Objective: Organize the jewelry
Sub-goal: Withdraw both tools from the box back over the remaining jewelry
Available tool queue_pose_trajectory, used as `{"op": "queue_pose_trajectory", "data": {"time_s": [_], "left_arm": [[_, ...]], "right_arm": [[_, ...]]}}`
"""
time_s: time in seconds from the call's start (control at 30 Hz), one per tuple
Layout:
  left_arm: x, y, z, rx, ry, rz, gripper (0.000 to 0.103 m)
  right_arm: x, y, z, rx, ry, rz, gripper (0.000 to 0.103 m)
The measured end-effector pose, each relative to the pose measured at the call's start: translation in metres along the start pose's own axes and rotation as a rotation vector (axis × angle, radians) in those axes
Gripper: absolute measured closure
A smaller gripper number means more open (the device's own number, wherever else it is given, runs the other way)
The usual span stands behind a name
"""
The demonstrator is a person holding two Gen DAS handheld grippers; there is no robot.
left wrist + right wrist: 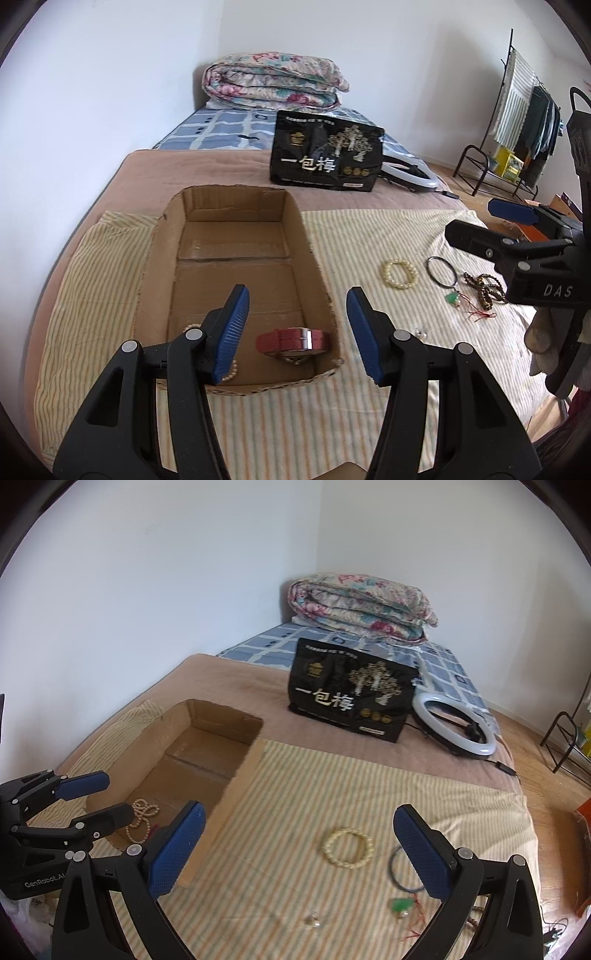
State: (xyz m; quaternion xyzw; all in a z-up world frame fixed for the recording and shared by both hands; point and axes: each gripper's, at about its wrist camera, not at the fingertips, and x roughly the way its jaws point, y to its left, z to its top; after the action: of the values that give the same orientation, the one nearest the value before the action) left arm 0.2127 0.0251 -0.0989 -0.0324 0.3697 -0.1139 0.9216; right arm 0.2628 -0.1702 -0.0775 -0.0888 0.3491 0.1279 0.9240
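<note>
An open cardboard box (236, 236) lies on the striped cloth. A red-strap watch (293, 340) and a pearl necklace (142, 821) lie in its near end. My left gripper (297, 334) is open and empty, hovering over the box's near end above the watch. On the cloth to the right lie a cream bead bracelet (348, 848), a black cord with a green pendant (400, 904), dark brown beads (484, 290) and a small clear earring (313, 920). My right gripper (299, 849) is open and empty above the cloth, with the bracelet between its fingers in view.
A black printed bag (325, 151) stands behind the box, a ring light (452, 725) beside it. A folded floral quilt (275, 81) lies at the bed's far end. A clothes rack (517, 122) stands on the floor to the right.
</note>
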Motion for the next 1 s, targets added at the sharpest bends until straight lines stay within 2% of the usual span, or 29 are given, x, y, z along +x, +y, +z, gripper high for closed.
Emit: {"op": "queue_pose_trajectory", "data": {"time_s": [0.43,0.73,1.0], "left_arm": [[0.009,-0.056,-0.002,0.068,0.013,-0.084,0.047],[0.019,-0.097,-0.008,0.132,0.035,-0.131,0.047],[0.038,-0.122,-0.02,0.149,0.081,-0.17,0.047]], "right_arm": [[-0.028,-0.082,-0.015,0.126,-0.009,-0.07,0.0],[-0.031,-0.14,-0.05,0.211,0.036,-0.12,0.0],[-0.028,-0.194,-0.079,0.267,0.098,-0.166,0.0]]}}
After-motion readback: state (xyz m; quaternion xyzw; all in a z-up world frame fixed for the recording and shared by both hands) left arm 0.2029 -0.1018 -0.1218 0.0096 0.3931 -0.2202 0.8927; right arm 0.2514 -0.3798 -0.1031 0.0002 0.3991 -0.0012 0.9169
